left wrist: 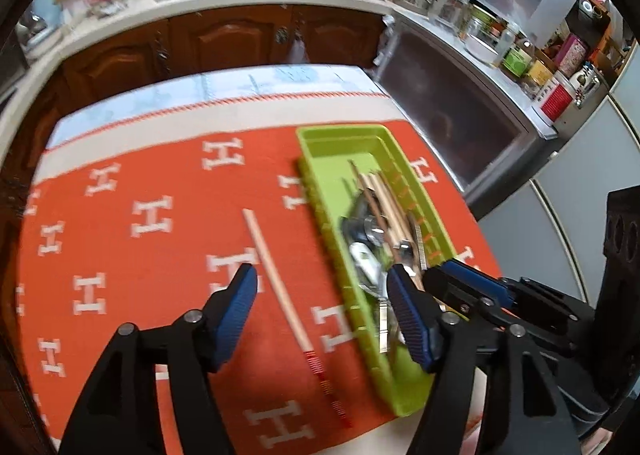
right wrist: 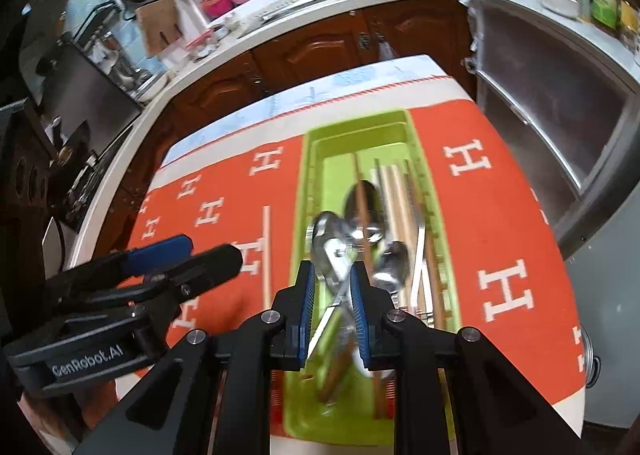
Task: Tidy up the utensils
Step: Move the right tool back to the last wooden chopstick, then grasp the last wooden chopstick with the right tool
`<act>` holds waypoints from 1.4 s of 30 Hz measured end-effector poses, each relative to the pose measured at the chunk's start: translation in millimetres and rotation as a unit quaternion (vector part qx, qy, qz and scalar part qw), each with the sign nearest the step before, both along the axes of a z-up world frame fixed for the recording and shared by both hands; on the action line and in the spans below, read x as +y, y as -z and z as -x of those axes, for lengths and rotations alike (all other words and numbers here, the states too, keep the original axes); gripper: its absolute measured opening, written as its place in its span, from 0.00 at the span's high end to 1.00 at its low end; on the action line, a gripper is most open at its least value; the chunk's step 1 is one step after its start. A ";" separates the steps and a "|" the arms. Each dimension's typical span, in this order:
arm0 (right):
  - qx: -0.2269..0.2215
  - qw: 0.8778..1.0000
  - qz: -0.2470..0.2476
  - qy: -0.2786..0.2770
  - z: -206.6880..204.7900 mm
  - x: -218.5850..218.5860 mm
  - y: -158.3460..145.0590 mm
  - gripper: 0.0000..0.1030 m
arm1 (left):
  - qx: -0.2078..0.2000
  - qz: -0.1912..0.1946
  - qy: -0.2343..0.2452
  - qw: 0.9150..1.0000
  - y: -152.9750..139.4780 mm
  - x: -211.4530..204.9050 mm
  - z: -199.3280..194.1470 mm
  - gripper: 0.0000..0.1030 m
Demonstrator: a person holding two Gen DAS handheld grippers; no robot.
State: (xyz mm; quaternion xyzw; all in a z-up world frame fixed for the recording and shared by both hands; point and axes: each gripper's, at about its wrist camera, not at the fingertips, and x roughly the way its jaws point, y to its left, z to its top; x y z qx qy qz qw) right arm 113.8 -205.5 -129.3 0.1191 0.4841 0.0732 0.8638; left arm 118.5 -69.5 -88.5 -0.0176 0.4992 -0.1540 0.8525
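1. Left wrist view: my left gripper (left wrist: 320,295) hangs released, fingers wide, nothing between the pads. One chopstick (left wrist: 280,291) lies loose on the orange cloth (left wrist: 140,175), beside the green tray (left wrist: 316,183) — likely the last stray.
2. Right wrist view: my right gripper (right wrist: 331,287) sits low over the tray, pads slightly parted around a blurred spoon (right wrist: 332,251); whether they pinch it, I cannot tell. Other spoons and chopsticks already rest lengthwise in the tray, so they fit.
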 end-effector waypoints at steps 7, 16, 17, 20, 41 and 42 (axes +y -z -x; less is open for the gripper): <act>-0.010 0.999 0.000 -0.032 9.9 42.4 -20.3 0.79 | -0.039 -0.023 -0.054 0.998 -20.9 49.6 10.8 0.21; -0.041 0.996 0.002 -0.075 23.6 93.1 -56.5 0.62 | -0.084 -0.028 -0.100 0.991 -47.2 100.2 30.8 0.03; -0.043 0.996 0.003 -0.079 23.7 98.3 -59.3 0.60 | -0.091 -0.032 -0.106 0.990 -49.1 104.8 33.3 0.03; -0.040 0.995 0.014 -0.092 21.6 116.2 -59.8 0.59 | -0.100 -0.043 -0.121 0.987 -50.4 118.1 38.4 0.03; 0.106 0.991 0.046 -0.060 -32.3 131.9 69.9 0.59 | -0.014 -0.075 -0.157 0.985 34.2 157.5 23.0 0.02; 0.110 0.991 0.047 -0.058 -35.8 131.2 73.7 0.59 | -0.012 -0.073 -0.157 0.985 37.1 158.7 21.6 0.02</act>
